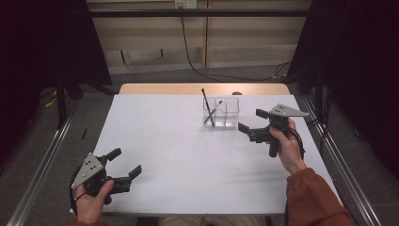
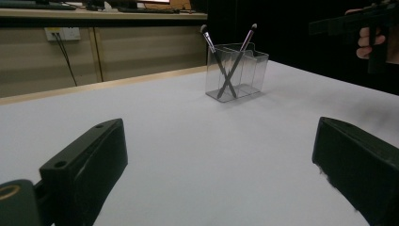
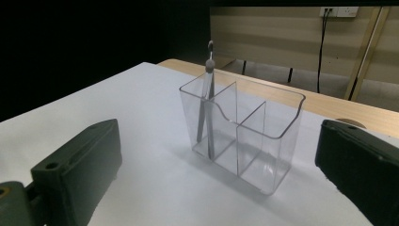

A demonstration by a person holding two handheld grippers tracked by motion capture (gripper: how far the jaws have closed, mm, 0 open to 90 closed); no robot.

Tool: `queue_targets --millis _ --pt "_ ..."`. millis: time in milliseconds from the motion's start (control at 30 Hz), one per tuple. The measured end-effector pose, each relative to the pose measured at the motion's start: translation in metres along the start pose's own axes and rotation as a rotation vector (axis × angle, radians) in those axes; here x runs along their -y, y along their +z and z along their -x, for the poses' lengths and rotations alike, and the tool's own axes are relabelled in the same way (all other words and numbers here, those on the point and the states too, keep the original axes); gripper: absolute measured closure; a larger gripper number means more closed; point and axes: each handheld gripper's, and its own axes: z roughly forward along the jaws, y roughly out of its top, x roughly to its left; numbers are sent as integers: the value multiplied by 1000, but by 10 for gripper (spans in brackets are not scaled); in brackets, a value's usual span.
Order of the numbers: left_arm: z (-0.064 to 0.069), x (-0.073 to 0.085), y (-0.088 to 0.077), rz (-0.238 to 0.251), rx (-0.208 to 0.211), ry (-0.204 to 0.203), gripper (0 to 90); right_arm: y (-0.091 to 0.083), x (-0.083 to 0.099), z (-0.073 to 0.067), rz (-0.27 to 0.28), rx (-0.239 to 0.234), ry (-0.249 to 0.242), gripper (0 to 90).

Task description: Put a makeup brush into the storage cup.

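In the high view, one clear organizer (image 1: 221,113) stands on the white surface (image 1: 188,155), toward its far edge and right of the middle. Two makeup brushes (image 1: 207,109) stand in its left end, crossing each other. The right tool (image 1: 250,121) is held just beside the organizer's right side, its jaws apart and empty, pointing left at the box. The left tool (image 1: 126,162) rests near the front left corner, well apart from the organizer, jaws also spread with nothing between them. Both forearms are cut off by the bottom edge.

In the left gripper view, the two black jaws stand wide at the bottom corners, each cut off by the frame. The organizer (image 2: 236,71) sits far ahead with the two brushes (image 2: 230,61) crossed in an X, bristles up. The right tool (image 2: 362,23) and the person's fingers (image 2: 364,43) show at the upper right, partly cut off.

In the right gripper view, the organizer (image 3: 244,132) is close, between the open jaws but not touched. Three compartments can be counted, though the clear walls make that hard to be sure of. The brushes (image 3: 207,103) overlap here and read nearly as one.
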Motion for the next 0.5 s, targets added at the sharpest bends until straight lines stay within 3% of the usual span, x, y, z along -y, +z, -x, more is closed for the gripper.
queue_targets --millis 267,333,500 --pt "0 0 0 1 -12 1 30 -23 15 -6 15 1 -8 0" --pt "-1 0 0 3 -10 -4 30 -28 19 -7 20 28 -34 0" --pt "-1 0 -1 3 -11 -7 29 -41 26 -9 19 29 -17 1"
